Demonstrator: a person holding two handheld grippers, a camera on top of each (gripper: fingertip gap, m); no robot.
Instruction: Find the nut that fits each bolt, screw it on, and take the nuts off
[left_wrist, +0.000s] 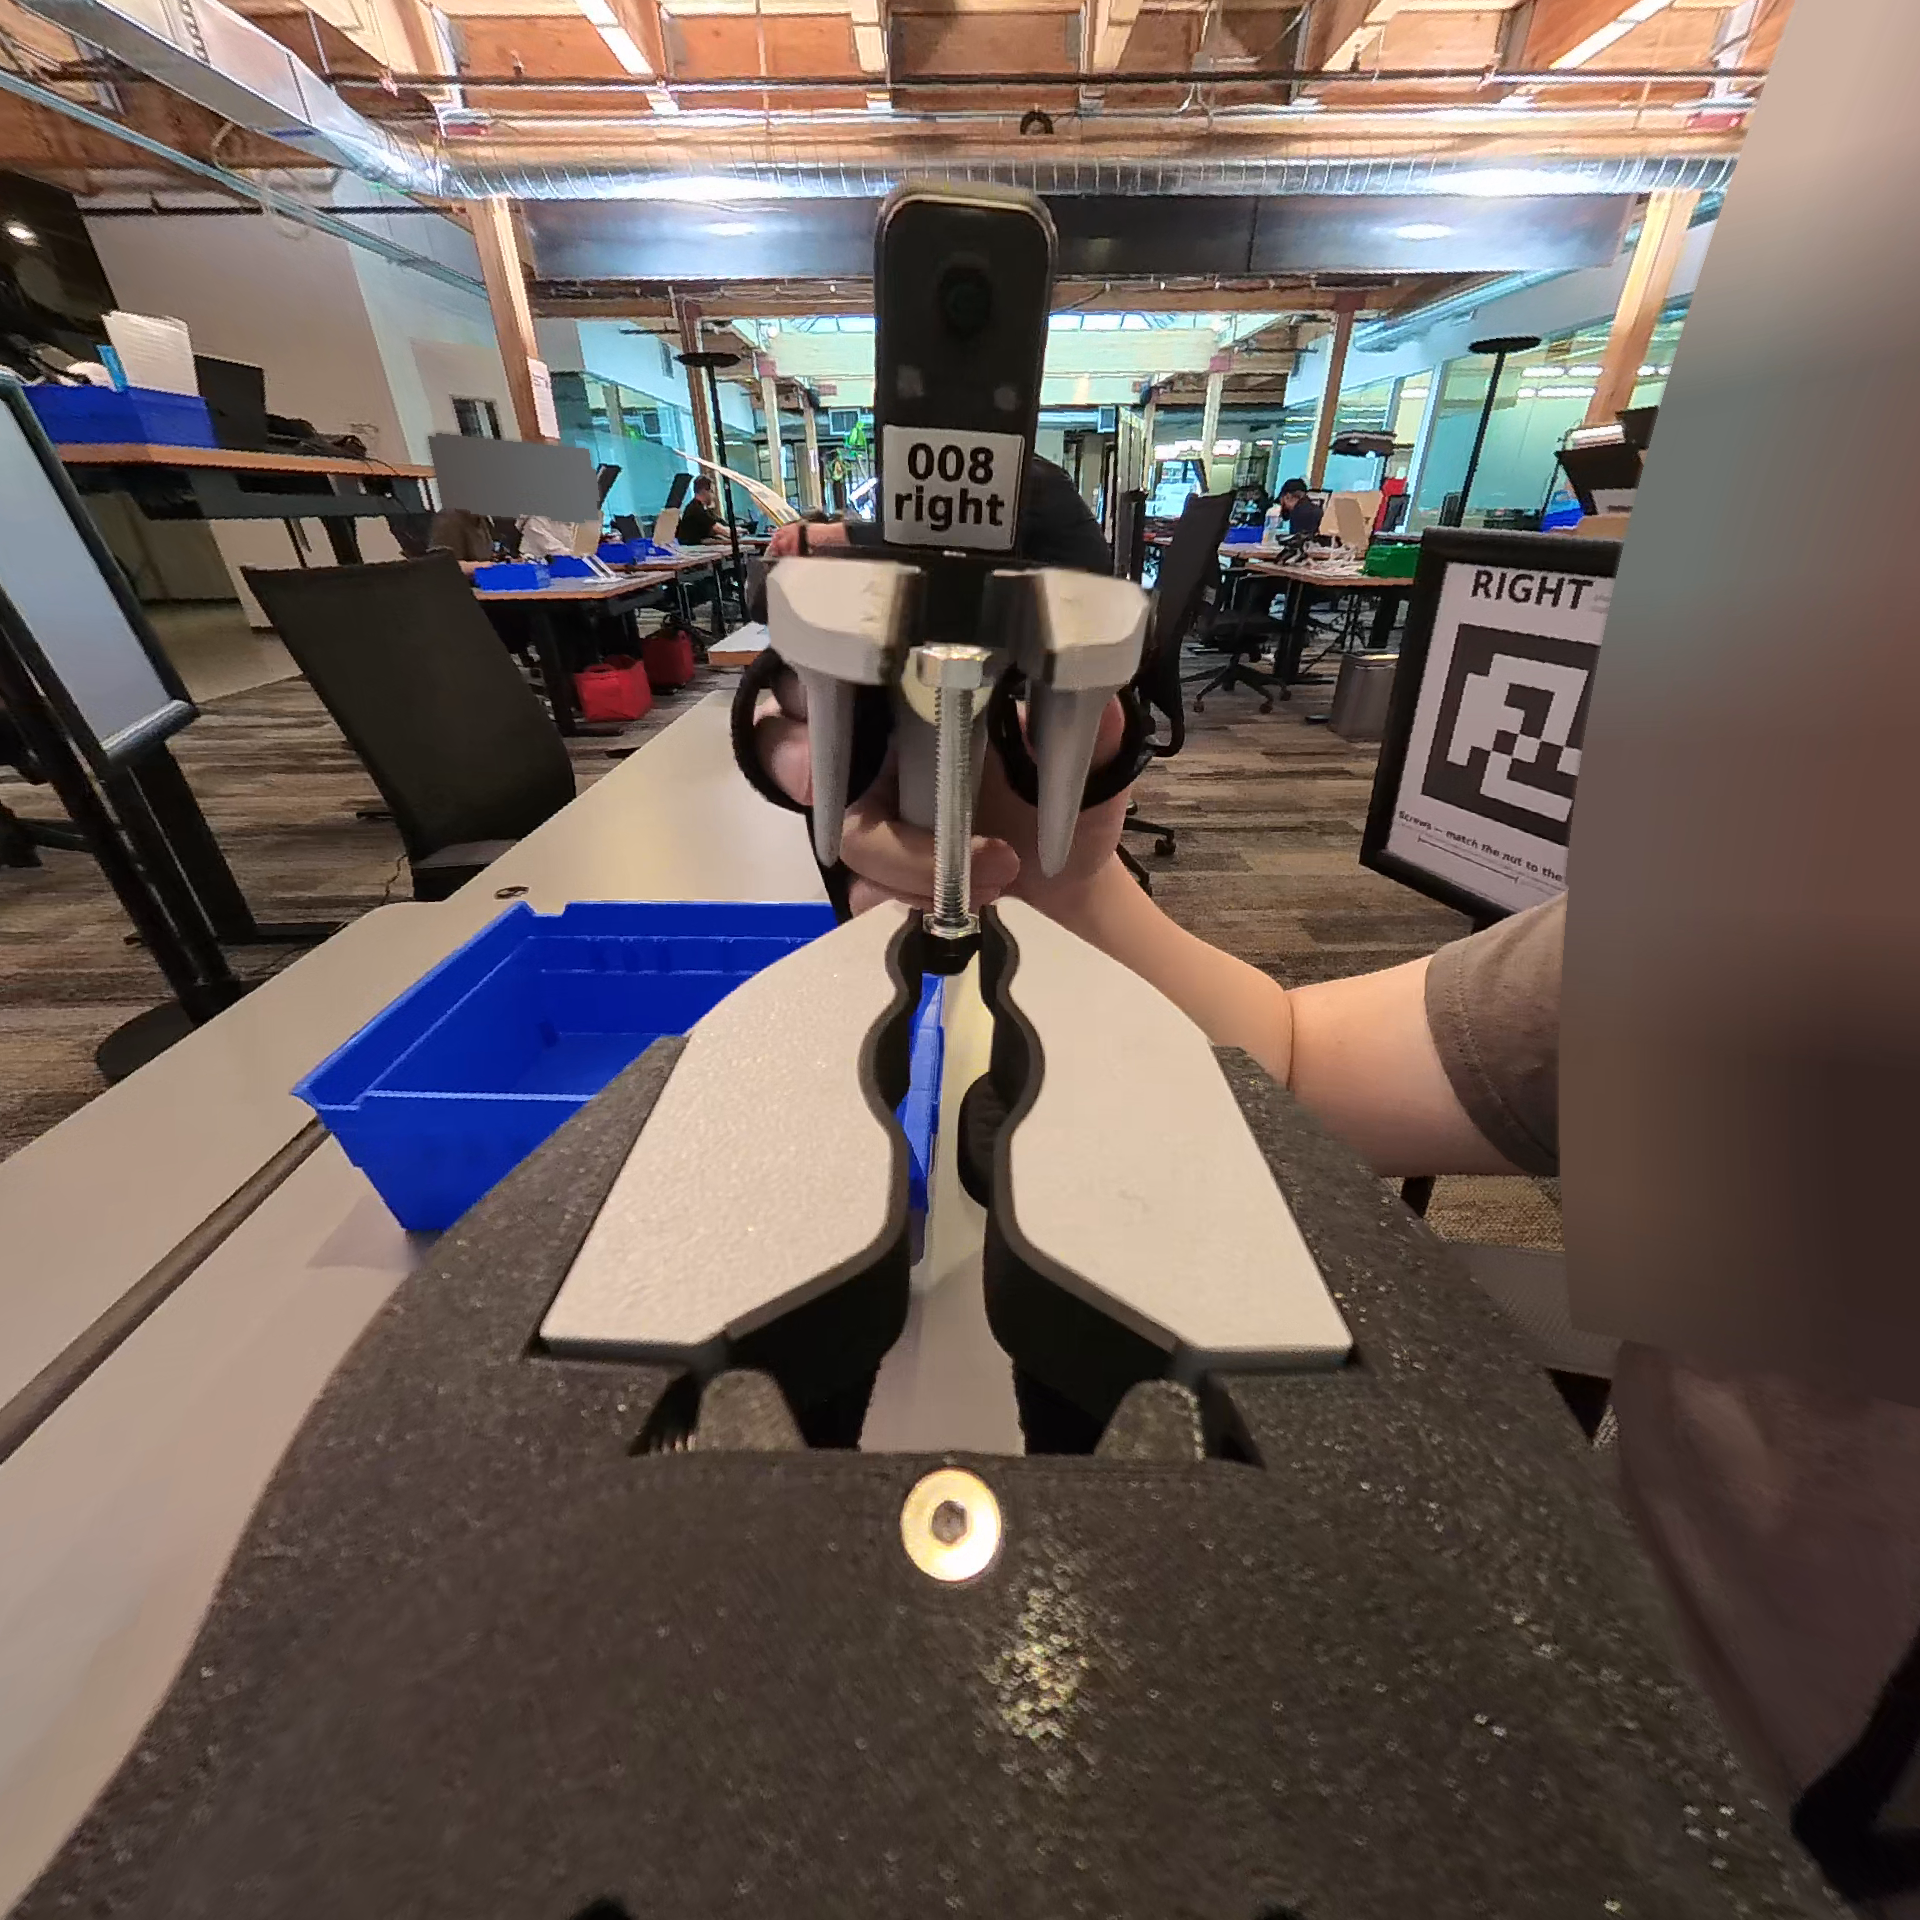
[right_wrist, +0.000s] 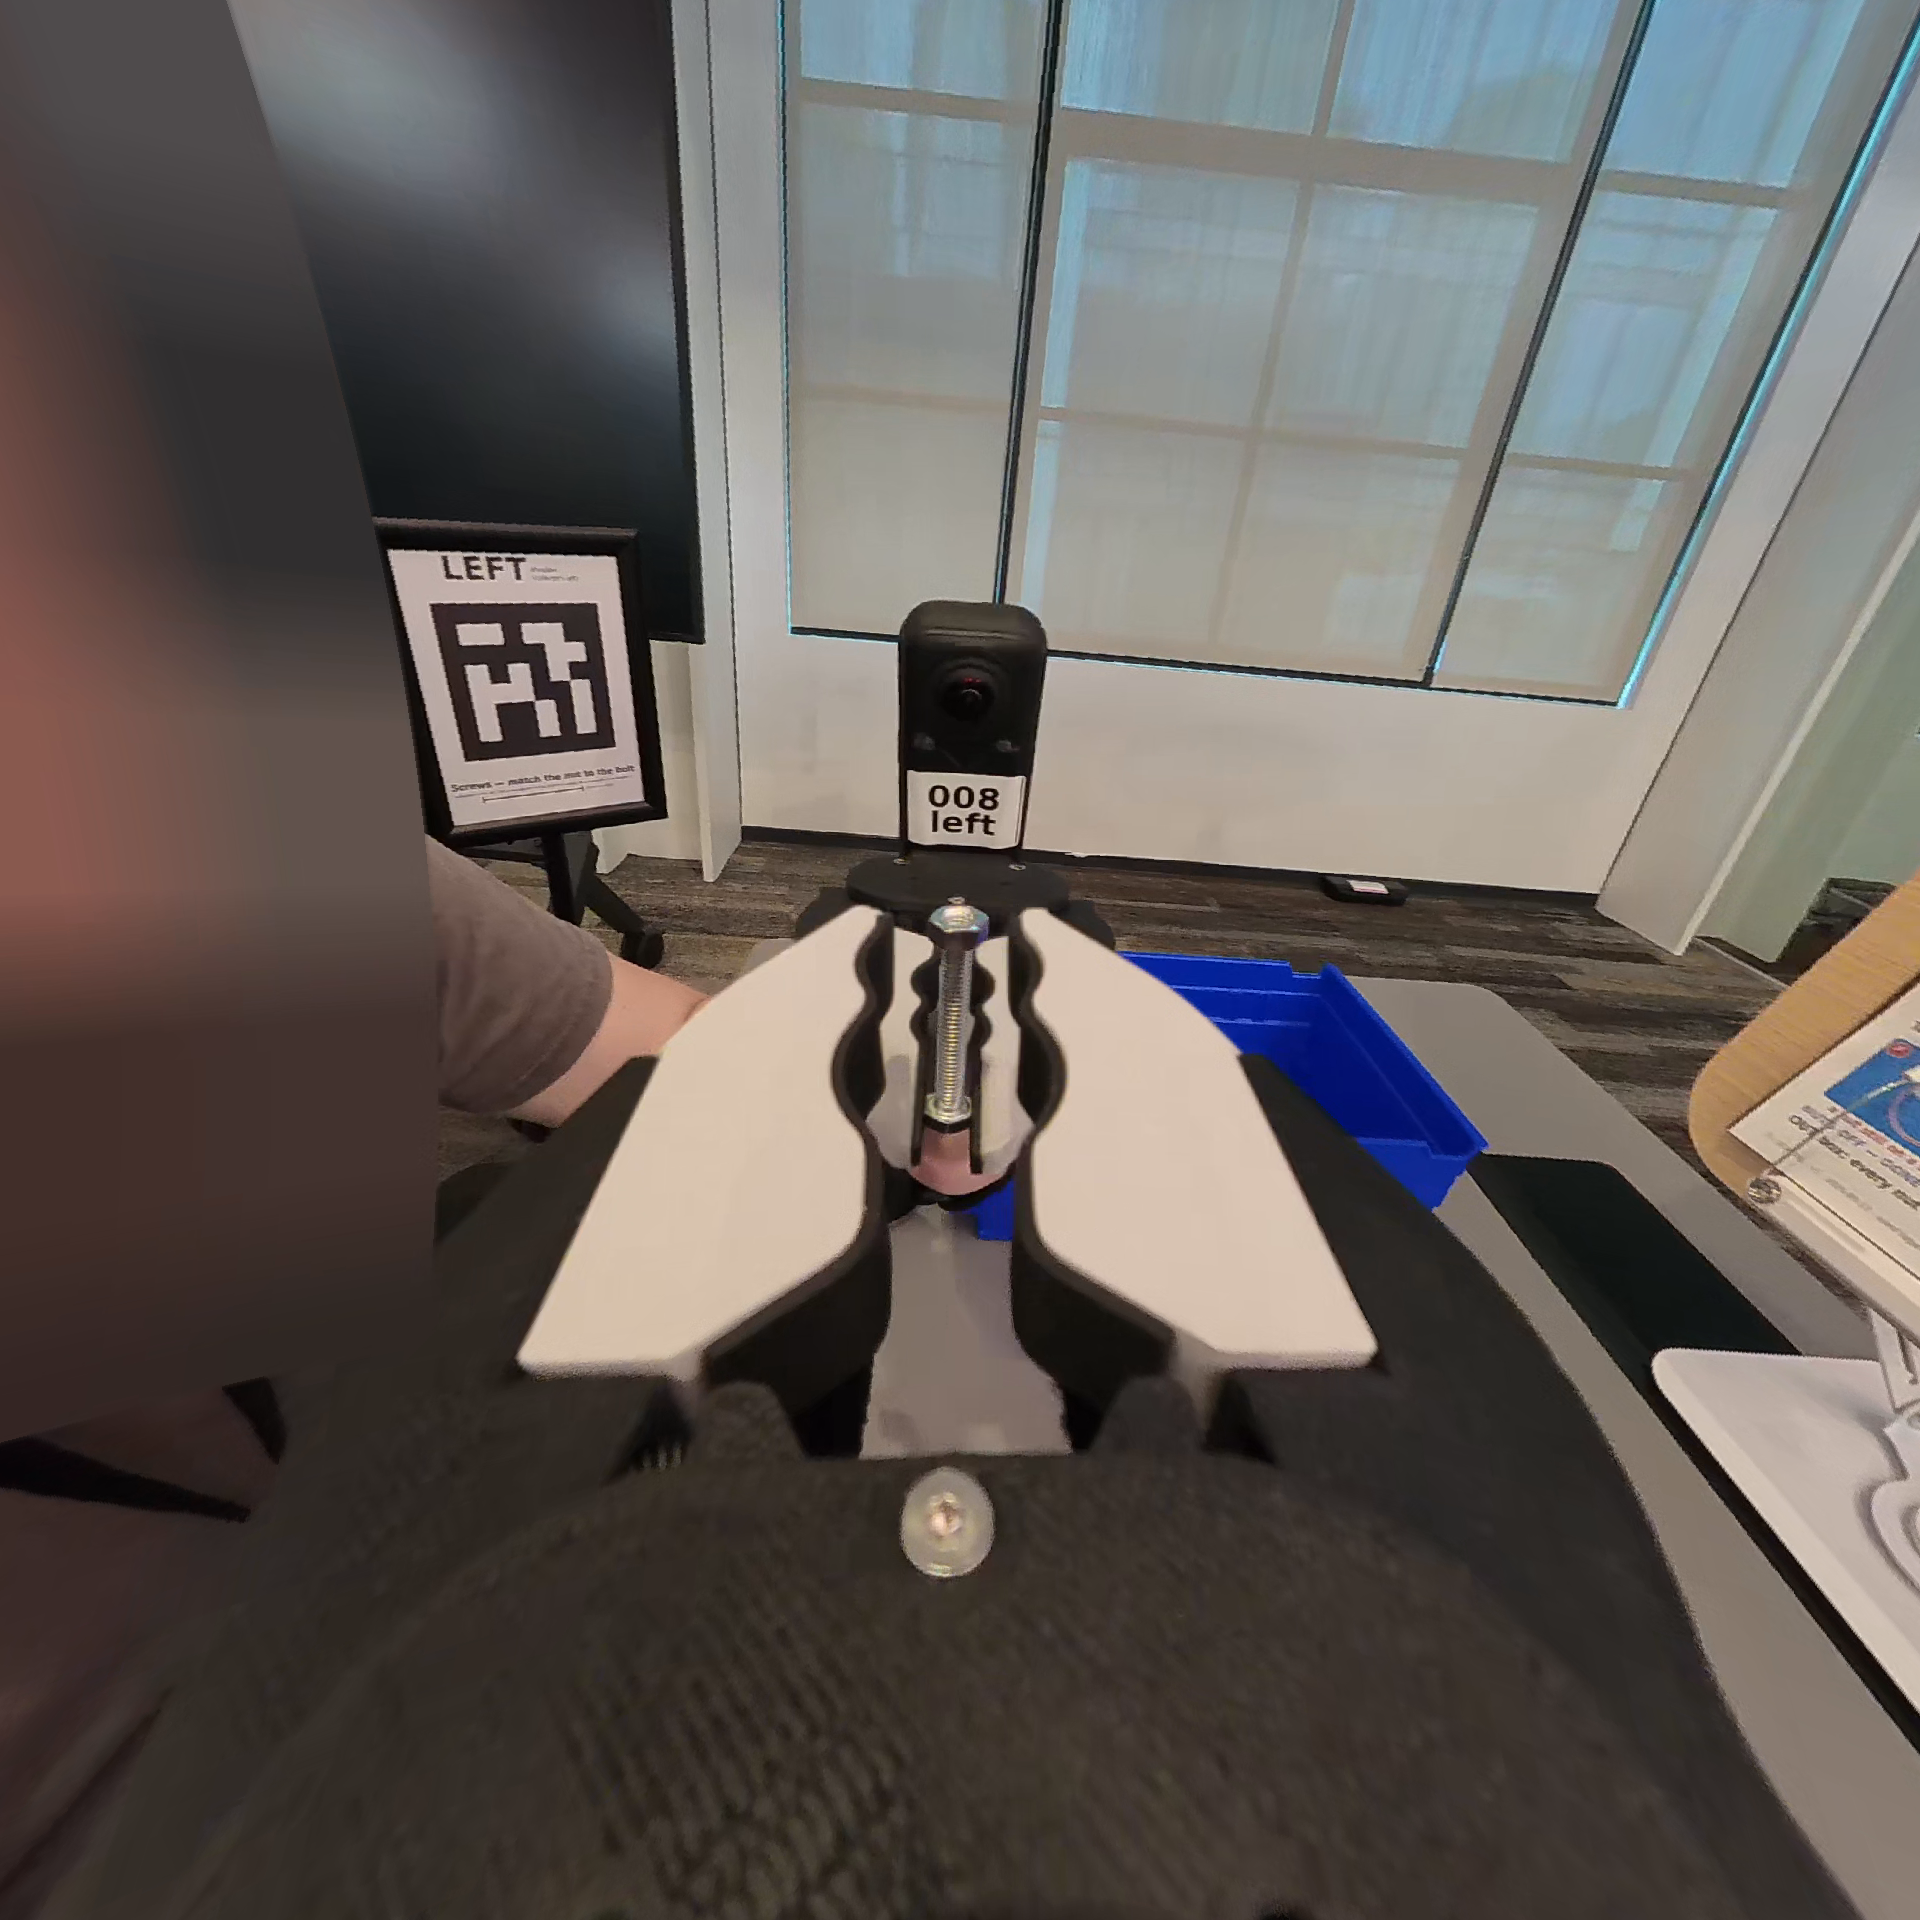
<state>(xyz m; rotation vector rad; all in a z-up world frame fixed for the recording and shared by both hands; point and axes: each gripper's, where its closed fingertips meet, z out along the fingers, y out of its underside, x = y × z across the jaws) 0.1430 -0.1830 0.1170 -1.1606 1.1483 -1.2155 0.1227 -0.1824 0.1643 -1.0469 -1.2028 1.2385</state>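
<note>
A long silver bolt (left_wrist: 951, 790) stands upright with its hex head on top. A silver nut (left_wrist: 948, 923) sits on its lower end. My left gripper (left_wrist: 943, 920) is shut on the nut and holds the bolt up above the table. My right gripper (left_wrist: 938, 857) faces it, with its jaws open on either side of the bolt's shaft, apart from it. In the right wrist view the bolt (right_wrist: 951, 1018) runs between the right gripper's (right_wrist: 953, 925) white fingers (right_wrist: 748, 1122). There the nut (right_wrist: 945, 1107) shows low in the gap, at the left gripper (right_wrist: 948, 1120).
A blue bin (left_wrist: 582, 1039) sits on the grey table (left_wrist: 156, 1143) just behind the grippers; it also shows in the right wrist view (right_wrist: 1330, 1049). Framed marker signs (left_wrist: 1496, 717) (right_wrist: 530, 675) stand at the sides. Papers (right_wrist: 1849, 1122) and a white board (right_wrist: 1766, 1455) lie to the right.
</note>
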